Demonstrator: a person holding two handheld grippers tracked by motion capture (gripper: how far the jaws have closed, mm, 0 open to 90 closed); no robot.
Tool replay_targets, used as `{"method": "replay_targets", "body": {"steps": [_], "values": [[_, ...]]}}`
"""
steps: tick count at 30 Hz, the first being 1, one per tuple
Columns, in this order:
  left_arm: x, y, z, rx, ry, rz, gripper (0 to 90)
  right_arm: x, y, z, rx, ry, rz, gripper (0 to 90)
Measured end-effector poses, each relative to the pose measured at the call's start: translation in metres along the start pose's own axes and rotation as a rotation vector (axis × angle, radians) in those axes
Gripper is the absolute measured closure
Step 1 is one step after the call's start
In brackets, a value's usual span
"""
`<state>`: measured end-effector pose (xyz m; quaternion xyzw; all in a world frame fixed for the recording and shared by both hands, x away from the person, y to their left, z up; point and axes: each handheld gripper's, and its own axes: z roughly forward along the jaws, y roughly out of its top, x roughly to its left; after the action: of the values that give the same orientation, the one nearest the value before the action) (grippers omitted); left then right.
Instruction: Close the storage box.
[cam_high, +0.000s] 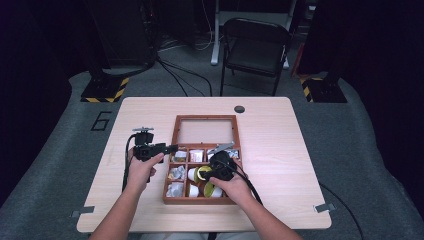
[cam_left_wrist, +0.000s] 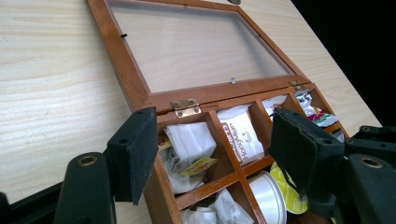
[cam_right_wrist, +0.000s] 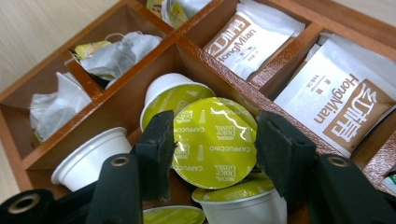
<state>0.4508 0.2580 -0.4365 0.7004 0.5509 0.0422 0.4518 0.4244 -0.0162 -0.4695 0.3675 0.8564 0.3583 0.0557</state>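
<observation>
The right gripper (cam_right_wrist: 212, 156) has its two black jaws set on either side of a coffee capsule (cam_right_wrist: 215, 140) with a green foil lid, one pad at the lid's nine o'clock edge and the other at its three o'clock edge; both pads look to be touching the rim, so the capsule seems lightly pinched, tilted with its lid facing the camera. The capsule sits in a compartment of the wooden box (cam_right_wrist: 116, 105), among other green-lidded capsules (cam_right_wrist: 233, 200) at its six o'clock and a white one (cam_right_wrist: 91, 158) lying on its side at eight o'clock. Beyond it, at one to three o'clock, white and brown sachets (cam_right_wrist: 336, 102) fill the neighbouring compartments, and tea bags (cam_right_wrist: 119, 53) lie in the cells at ten and eleven o'clock. In the high view the right gripper (cam_high: 216, 169) is over the middle of the box (cam_high: 172, 172), whose glass lid (cam_high: 205, 131) lies open at twelve o'clock. The left gripper (cam_high: 172, 148) is at the box's nine o'clock rim, and in its own view its jaws stand partly open around the box's corner with nothing between the pads. The box rests on the pale table (cam_high: 280, 150).
</observation>
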Motion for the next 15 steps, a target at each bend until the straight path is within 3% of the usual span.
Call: {"method": "replay_targets", "body": {"steps": [3,6,15], "values": [[0.0004,-0.0002,0.0004,0.000,0.000,0.003,32.5,0.0013,0.0001,-0.0019,-0.004,-0.005,0.014,40.0],[0.0002,-0.0007,0.0013,-0.001,0.003,-0.002,32.5,0.0007,-0.0025,0.0008,0.036,-0.006,0.014,34.8],[0.0004,-0.0015,0.0021,-0.002,-0.002,-0.016,32.4,0.0044,-0.0045,0.0069,0.046,-0.018,-0.019,32.3]]}}
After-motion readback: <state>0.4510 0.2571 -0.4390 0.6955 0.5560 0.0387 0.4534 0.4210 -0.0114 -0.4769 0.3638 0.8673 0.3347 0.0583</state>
